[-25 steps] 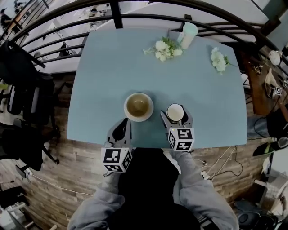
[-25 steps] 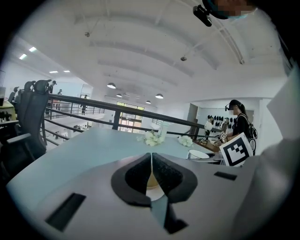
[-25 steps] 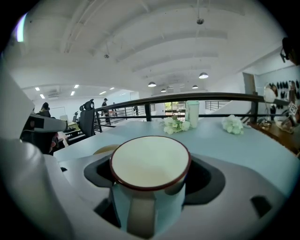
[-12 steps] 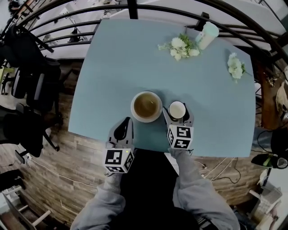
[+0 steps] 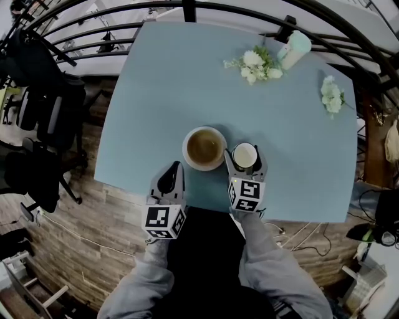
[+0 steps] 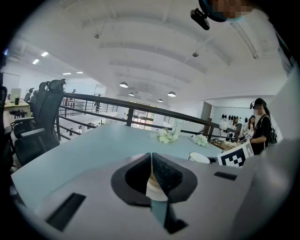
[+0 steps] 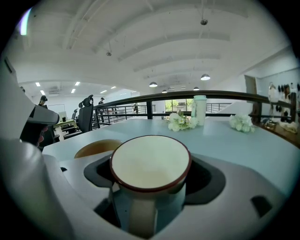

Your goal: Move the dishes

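- The right gripper [image 7: 151,165] has its jaws set wide on the mug [image 5: 244,156]. The white, red-rimmed cup fills the gap with a pad against each side, and its handle is turned back toward the camera. No view shows whether its base rests on the surface [image 5: 162,93] or hangs just above it.
- The left gripper [image 6: 151,159] has its jaws drawn together with nothing in them. A sliver of the bowl [image 5: 204,148] shows through the thin slit between the pads, just ahead of the tips and apart from them.
- Bowl and mug are side by side near the person's edge of the surface, the bowl on the left. They are close, with a narrow strip of surface between them.
- The step in hand looks like handling the mug, which is gripped and low, while the bowl is untouched. The next move likely calls for carrying the mug upright clear of the bowl's rim, or for releasing it. The left jaws would have to open before they could take the bowl.
- The near edge lies just behind both grippers, so there is little room to draw back.
- The left and middle of the surface are bare and give the most room.
- The far right holds a flower sprig [image 5: 254,65] and a pale tumbler [image 5: 294,48], with a second sprig [image 5: 332,96] near the right edge.
- A dark railing [image 5: 187,9] runs beyond the far edge.
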The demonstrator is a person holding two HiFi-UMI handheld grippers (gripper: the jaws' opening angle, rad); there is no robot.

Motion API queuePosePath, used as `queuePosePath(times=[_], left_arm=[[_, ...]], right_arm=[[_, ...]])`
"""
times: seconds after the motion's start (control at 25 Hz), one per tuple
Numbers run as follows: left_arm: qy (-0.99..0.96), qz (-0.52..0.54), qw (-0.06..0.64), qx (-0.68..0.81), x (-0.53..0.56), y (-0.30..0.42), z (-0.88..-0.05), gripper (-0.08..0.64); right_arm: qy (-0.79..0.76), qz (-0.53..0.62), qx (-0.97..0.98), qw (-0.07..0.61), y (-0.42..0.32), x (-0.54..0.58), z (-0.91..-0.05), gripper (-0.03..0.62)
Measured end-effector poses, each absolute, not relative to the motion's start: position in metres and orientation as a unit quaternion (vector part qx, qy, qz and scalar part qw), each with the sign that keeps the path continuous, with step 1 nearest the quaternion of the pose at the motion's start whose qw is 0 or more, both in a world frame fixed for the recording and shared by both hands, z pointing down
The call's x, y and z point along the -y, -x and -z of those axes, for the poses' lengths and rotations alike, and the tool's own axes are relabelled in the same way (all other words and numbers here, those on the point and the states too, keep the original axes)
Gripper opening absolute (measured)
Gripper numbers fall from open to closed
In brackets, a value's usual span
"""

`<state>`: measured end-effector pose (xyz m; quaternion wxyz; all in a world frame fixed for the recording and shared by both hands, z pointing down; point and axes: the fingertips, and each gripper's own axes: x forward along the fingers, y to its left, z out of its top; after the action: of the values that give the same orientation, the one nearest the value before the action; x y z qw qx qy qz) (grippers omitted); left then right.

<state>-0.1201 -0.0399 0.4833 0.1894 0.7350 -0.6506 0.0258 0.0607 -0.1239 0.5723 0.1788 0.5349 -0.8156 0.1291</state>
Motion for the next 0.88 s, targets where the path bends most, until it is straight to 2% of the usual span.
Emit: queuePosePath(times=[0.4,0.6,0.88], left_arm=[[-0.738,-0.029,0.190,0.647,0.038,0.120,-0.482,0.021],[-0.738,-0.028,0.179,0.650,0.036,0.127,-0.474,0.021],[-0.743,-0.016,0.177,0.646,0.036,0.126,-0.462,0.021]], right_arm=[[-0.540,-0.138,0.809,0.188,-0.061,0.122,-0.577,0.428],[-0.515,-0.159,0.823,0.176,-0.057,0.108,-0.569,0.510],[-0.494,-0.150,0.836,0.186,-0.075,0.085,-0.546,0.522]])
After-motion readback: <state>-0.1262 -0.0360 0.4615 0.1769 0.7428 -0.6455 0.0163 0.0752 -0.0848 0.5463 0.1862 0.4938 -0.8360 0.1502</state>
